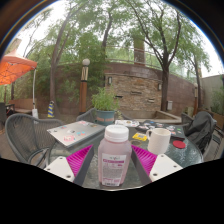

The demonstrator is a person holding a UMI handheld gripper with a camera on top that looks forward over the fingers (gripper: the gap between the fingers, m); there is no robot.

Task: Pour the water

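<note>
A clear plastic bottle [114,160] with a white cap and a pink-and-white label stands upright on the glass table [60,135], between my fingers. My gripper [113,150] is open: the pink pads [80,160] flank the bottle with a narrow gap on each side. The bottle's base is hidden below the fingers. A white cup [158,140] stands on the table just beyond the right fingertip, to the right of the bottle.
A potted green plant [104,102] sits at the far side of the table. Small items lie around the cup, a red one [179,143] to its right. Metal mesh chairs [22,135] stand at left and right. Beyond are a stone wall, trees and an orange umbrella [14,68].
</note>
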